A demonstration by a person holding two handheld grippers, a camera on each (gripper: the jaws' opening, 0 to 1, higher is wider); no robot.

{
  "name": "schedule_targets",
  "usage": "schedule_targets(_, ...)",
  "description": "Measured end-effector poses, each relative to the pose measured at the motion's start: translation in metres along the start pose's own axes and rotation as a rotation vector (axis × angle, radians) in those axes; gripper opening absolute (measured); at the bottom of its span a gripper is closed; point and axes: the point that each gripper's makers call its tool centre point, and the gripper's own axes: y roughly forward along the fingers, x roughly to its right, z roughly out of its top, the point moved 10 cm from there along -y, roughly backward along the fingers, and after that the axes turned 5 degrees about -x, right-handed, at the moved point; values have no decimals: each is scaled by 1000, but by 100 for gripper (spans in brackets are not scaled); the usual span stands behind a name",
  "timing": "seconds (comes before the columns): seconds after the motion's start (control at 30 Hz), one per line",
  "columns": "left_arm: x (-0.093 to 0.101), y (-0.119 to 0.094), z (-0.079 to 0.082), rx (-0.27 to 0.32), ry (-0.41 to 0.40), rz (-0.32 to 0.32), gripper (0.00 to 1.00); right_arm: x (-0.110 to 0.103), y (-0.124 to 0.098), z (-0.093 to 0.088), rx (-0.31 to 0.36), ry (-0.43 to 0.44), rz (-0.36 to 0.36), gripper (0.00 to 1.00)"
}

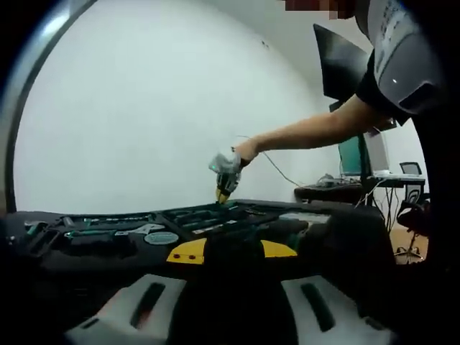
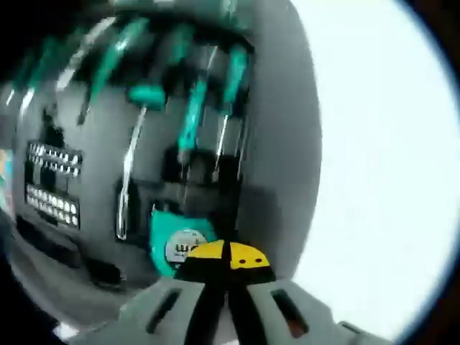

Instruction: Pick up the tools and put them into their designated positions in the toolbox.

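In the left gripper view, an open black toolbox [image 1: 108, 241] is seen lying flat on a white table [image 1: 144, 129], with teal-handled tools [image 1: 93, 231] seated in its moulded slots on the left and a round teal tape measure [image 1: 161, 238] near the middle. The left gripper [image 1: 233, 305] is held low at the near edge of the toolbox; its grey jaws are spread wide, and a dark tool with yellow trim [image 1: 192, 251] is seen between them, though whether it is gripped cannot be told. Further off, the right gripper [image 1: 224, 188] is held over the far part of the toolbox by a person's hand [image 1: 244, 149], its tip pointed down and just above the tray. A monitor [image 1: 351, 154] and an office chair [image 1: 411, 171] are seen at the far right. In the right gripper view, the picture is blurred; the right gripper [image 2: 228, 295] is seen with its jaws drawn close together on a black tool with a yellow collar [image 2: 228, 257]. Beyond it, teal-handled screwdrivers [image 2: 192, 118] are lined up in the toolbox [image 2: 280, 129], a rack of bits [image 2: 52, 183] sits at the left, and a teal tape measure [image 2: 176, 241] lies just behind the jaws. The white table [image 2: 381, 165] is seen at the right.
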Motion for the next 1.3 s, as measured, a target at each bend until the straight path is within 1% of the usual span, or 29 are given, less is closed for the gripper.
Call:
schedule_targets(0.03, 0, -1, 0, 5, 3, 2, 26, 1, -15, 1, 40, 93, 79, 0)
schedule_targets(0.07, -1, -1, 1, 14, -3, 0, 26, 4, -20, -2, 55, 123, 59, 0)
schedule_targets(0.1, -1, -1, 1, 18, -16, -2, 26, -5, -32, 1, 30, 112, 9, 0)
schedule_targets(0.13, -3, 0, 1, 15, -17, -1, 26, -13, -36, -4, -17, 102, 56, 0)
schedule_targets(0.17, -3, 0, 1, 15, -22, 3, 26, -18, -33, -10, -51, 81, 165, 0)
schedule_targets(0.2, -4, 0, 1, 16, -28, 2, 26, -21, -32, -14, -98, 60, 195, 0)
schedule_targets(0.23, -3, 0, 1, 16, -31, -1, 26, -15, -20, -15, -34, 32, 358, 0)
schedule_targets(0.27, -3, 0, 1, 16, -31, -3, 26, -6, -16, -18, -58, 97, 391, 0)
schedule_targets(0.3, -3, 0, 0, 14, -29, -3, 26, -8, -38, -12, -109, 66, 132, 0)
schedule_targets(0.33, -3, 1, 0, 12, -27, -2, 26, -12, -39, -9, -134, 35, 135, 0)
schedule_targets(0.37, -3, 1, 0, 11, -25, -1, 26, -15, -39, -7, -120, 55, 144, 0)
schedule_targets(0.4, -3, 1, 0, 10, -22, 0, 26, -25, -42, -3, -166, 59, 241, 0)
schedule_targets(0.43, -2, 1, 0, 7, -21, 1, 26, -21, -33, -9, -217, 24, 291, 0)
schedule_targets(0.47, -2, 1, 0, 5, -19, 4, 26, -17, -30, -12, -243, -66, 260, 0)
schedule_targets(0.5, -2, 1, 0, 4, -17, 5, 26, -21, -32, -8, -218, -21, 284, 0)
schedule_targets(0.53, -2, 1, 0, 4, -16, 5, 26, -21, -32, -10, -221, 10, 291, 0)
schedule_targets(0.57, -2, 1, 0, 4, -15, 4, 26, -29, -37, -5, -227, -9, 266, 0)
schedule_targets(0.6, -2, 1, 0, 3, -15, 5, 26, -31, -40, -6, -241, -23, 248, 0)
schedule_targets(0.63, -2, 1, 0, 2, -14, 4, 26, -21, -39, -8, -238, -52, 219, 0)
schedule_targets(0.67, -2, 1, 0, 2, -13, 5, 26, -14, -42, -7, -184, -34, 160, 0)
schedule_targets(0.7, -2, 1, 0, 2, -13, 5, 26, -7, -39, -9, -172, 4, 178, 0)
schedule_targets(0.73, -2, 1, -1, 1, -13, 4, 26, -6, -36, -11, -181, 29, 178, 0)
schedule_targets(0.93, -2, 2, -1, -6, -7, 6, 26, -5, -31, -6, -204, -29, 203, 0)
schedule_targets(0.97, -2, 2, -1, -5, -7, 6, 26, -5, -30, -5, -196, -18, 220, 0)
schedule_targets(1.0, -2, 1, -1, -5, -7, 7, 26, -5, -29, -4, -184, 21, 241, 0)
schedule_targets(1.03, -2, 1, -1, -6, -7, 7, 26, -5, -29, -4, -187, 39, 243, 0)
schedule_targets(1.1, -1, 1, -1, -6, -4, 8, 26, -4, -29, -4, -185, 12, 240, 0)
schedule_targets(1.27, -1, 2, -1, -9, 2, 8, 26, -8, -29, -4, -184, 5, 223, 0)
schedule_targets(1.3, -1, 2, -1, -9, 2, 9, 26, -7, -29, -4, -187, 19, 220, 0)
